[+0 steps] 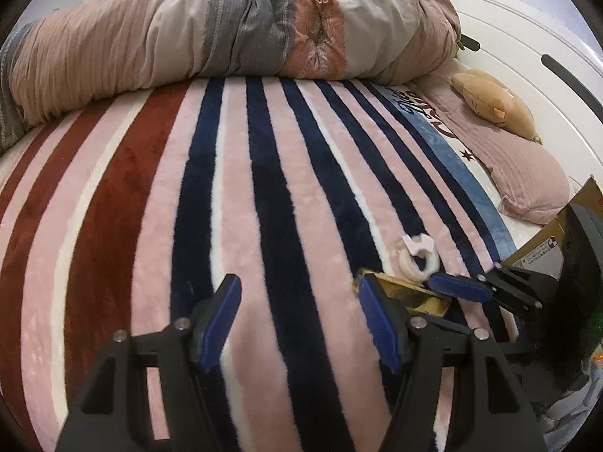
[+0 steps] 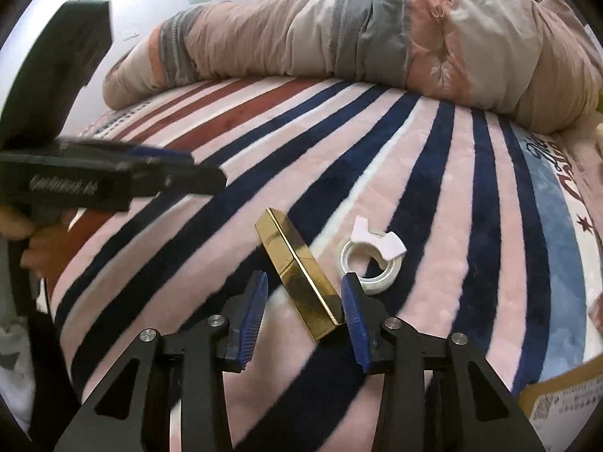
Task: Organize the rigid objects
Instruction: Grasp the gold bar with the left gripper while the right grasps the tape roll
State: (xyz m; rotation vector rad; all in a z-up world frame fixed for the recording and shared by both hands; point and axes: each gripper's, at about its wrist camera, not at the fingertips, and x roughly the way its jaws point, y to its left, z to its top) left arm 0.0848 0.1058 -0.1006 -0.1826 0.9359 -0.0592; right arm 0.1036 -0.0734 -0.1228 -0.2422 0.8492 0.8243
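Note:
A gold rectangular bar (image 2: 299,273) lies on the striped blanket (image 2: 433,196). Its near end sits between the open fingers of my right gripper (image 2: 305,293), close to the right finger. A white ring-shaped clip (image 2: 371,263) lies just right of the bar. In the left wrist view the gold bar (image 1: 407,293) is partly hidden behind my left gripper's right finger, with the white clip (image 1: 416,258) beyond it. My left gripper (image 1: 299,309) is open and empty above the blanket. The right gripper's fingers (image 1: 459,286) reach in from the right.
A rolled quilt (image 1: 226,37) lies across the far side of the bed. A pink pillow (image 1: 527,173) and a tan plush toy (image 1: 493,101) sit at the right. A cardboard box (image 2: 565,399) stands at the bed's near right edge. The left gripper's body (image 2: 94,180) shows at the left.

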